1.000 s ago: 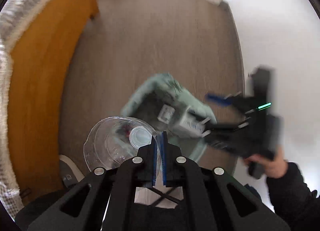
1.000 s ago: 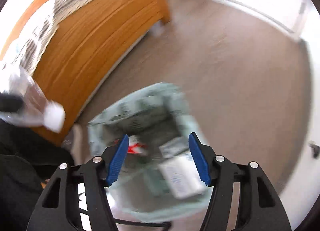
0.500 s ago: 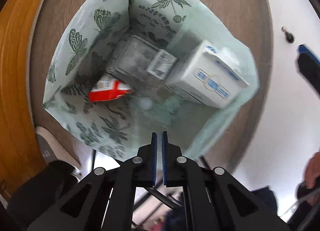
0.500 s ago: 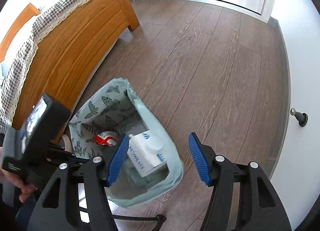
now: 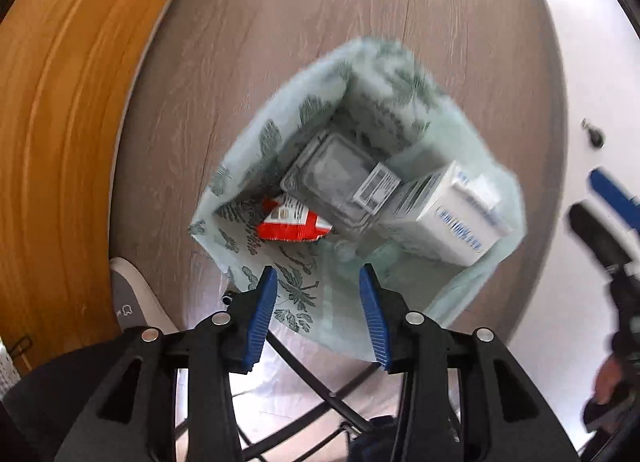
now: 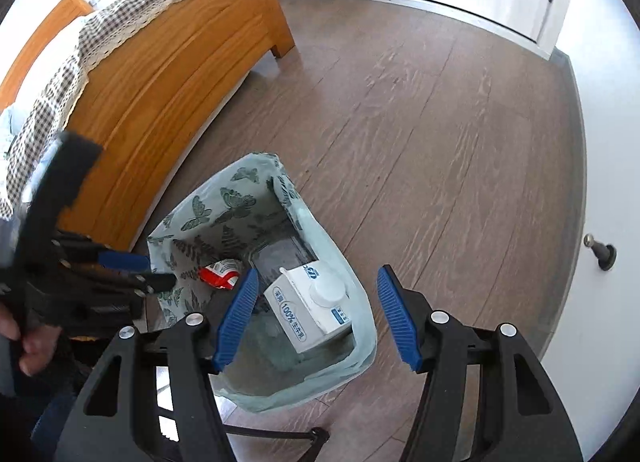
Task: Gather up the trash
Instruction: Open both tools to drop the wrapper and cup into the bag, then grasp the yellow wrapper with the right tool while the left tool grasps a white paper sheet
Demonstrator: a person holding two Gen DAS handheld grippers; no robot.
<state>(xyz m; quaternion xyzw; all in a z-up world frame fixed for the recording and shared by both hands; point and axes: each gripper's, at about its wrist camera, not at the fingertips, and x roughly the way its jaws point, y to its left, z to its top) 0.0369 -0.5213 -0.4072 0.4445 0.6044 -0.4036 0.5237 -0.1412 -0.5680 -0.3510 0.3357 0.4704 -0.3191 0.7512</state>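
The left-wrist view is smeared by motion; a clear cup-like shape low in the bag [image 5: 360,110] is barely legible, and the right gripper [image 5: 612,198] shows there only as a blurred blue pad at the edge; the pale green, leaf-printed bag stands open on the wood floor [image 6: 440,122] beside the bed frame [image 6: 168,62], holding a white carton [image 6: 316,306], a clear lidded tray [image 5: 336,182] and a red wrapper [image 5: 292,222]; the left gripper [image 5: 316,310] hangs over the bag, jaws opening, nothing between them; the right gripper's jaws stand apart, empty.
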